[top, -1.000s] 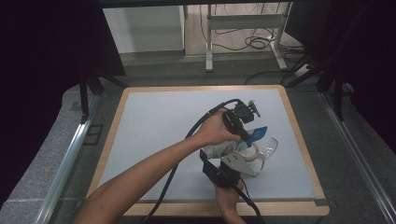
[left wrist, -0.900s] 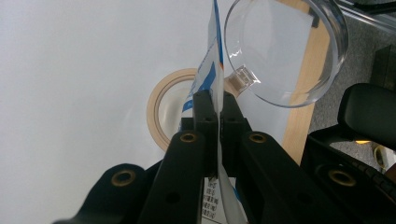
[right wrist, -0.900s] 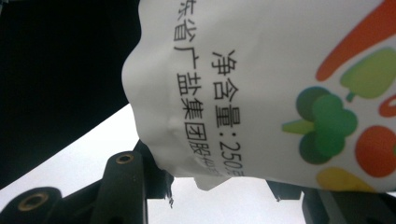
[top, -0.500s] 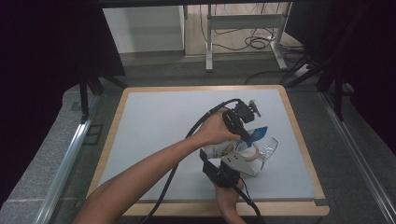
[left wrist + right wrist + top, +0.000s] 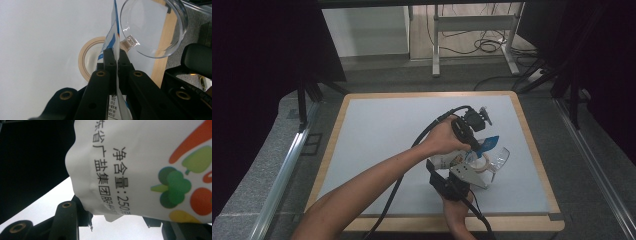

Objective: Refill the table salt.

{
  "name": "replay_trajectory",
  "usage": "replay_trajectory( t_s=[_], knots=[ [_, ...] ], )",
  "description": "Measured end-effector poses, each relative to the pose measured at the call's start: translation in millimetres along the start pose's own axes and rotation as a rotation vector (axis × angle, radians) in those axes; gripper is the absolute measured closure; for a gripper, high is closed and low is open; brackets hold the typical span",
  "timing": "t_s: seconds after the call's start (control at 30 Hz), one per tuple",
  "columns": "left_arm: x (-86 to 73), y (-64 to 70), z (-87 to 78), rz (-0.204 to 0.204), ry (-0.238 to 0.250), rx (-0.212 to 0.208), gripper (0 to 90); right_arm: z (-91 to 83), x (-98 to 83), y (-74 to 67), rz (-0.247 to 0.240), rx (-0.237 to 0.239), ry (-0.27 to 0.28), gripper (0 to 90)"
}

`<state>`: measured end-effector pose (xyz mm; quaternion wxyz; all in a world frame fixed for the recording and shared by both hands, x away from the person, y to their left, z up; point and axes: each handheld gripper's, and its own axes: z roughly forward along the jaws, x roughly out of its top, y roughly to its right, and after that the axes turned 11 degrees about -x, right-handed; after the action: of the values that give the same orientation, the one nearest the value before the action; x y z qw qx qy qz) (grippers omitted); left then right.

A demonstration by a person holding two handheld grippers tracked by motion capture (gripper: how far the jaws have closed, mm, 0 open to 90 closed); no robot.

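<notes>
Both grippers hold the white pouch (image 5: 447, 161) beside the clear bowl (image 5: 498, 159): left gripper (image 5: 116, 58) pinches its blue top edge, right gripper (image 5: 115, 220) clamps its body, blue end pointing bowlward, nothing moved since earlier.

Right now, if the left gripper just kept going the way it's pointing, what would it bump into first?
The left gripper, shut on the pouch edge, points at the tape roll on the table, with the clear cup just beside; likely the roll first, though depth is unclear.
</notes>
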<state>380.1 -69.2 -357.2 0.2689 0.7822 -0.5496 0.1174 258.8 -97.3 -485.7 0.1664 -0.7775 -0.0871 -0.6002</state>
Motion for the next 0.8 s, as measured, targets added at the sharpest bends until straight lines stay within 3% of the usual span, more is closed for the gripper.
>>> replay_trajectory(
  t_s=[0.47,0.8],
  knots=[
    [0.0,-1.0,1.3,-0.004,-0.006,0.001,89.9,1.8,0.3,0.2,0.025,0.005,-0.013,51.1],
    [0.9,-0.3,1.6,0.002,-0.009,-0.001,89.8,1.4,0.5,0.8,0.015,0.001,-0.011,51.1]
  ],
)
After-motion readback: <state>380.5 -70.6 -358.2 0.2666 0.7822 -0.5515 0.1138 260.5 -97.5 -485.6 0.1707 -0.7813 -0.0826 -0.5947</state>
